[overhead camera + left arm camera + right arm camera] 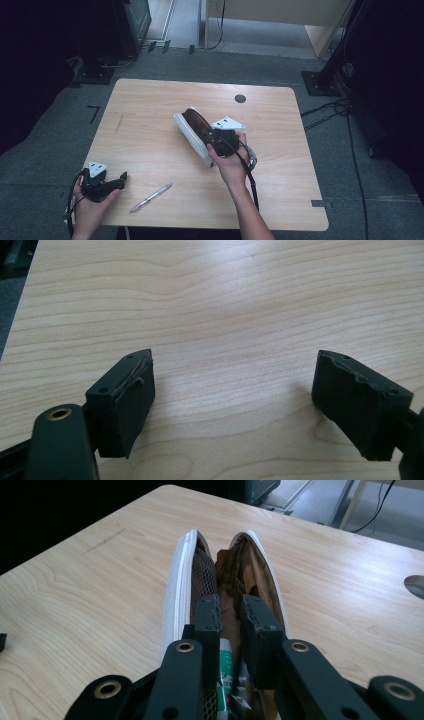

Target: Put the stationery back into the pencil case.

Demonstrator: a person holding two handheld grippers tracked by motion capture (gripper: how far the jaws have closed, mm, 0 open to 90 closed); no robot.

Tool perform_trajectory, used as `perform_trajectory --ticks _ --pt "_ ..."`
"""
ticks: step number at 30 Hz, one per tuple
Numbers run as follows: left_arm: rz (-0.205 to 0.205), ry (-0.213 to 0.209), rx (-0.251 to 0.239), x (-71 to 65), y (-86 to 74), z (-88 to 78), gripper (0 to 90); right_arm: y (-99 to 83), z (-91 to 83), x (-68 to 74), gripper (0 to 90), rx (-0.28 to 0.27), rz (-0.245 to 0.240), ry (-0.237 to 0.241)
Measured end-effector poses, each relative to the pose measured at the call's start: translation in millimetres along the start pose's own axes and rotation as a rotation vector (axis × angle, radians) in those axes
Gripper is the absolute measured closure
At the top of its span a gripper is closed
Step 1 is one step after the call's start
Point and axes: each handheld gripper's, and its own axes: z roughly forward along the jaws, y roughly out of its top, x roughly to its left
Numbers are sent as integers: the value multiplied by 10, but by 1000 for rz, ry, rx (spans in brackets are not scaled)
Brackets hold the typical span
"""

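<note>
At the middle of the pale wooden table, we have our right gripper pushed down into the open mouth of a white-edged pencil case with a brown lining, which lies slantwise on the board a little beyond the centre. In the right gripper view the two black jaws stand close together inside the case, nearly shut, with a slim object bearing a green and white label between them; we judge that they pinch it, though what the object is we cannot tell. The step in hand, as we read it, is handling the contents of the case, either drawing an item out or seating one inside. The next move calls for a steady lift or push along the line of the case, without catching the mesh pocket or dragging the case across the table. Our left gripper rests at the near left corner, its jaws wide apart over bare wood, holding and touching nothing. A clear pen with a silver tip lies just to its right near the front edge, well apart from the case.
</note>
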Motion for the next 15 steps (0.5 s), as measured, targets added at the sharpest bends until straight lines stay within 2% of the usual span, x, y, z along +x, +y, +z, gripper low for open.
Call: perform_trajectory --ticks 4,9,15 --pt "-3 -11 -1 7 -4 -7 180 -20 -111 24 783 -15 -10 5" --pt "-3 -64 -7 26 -16 -51 242 -82 -245 63 775 -35 -13 20" --pt "38 -105 -28 -38 -20 -123 331 -207 -372 119 726 -42 -19 42"
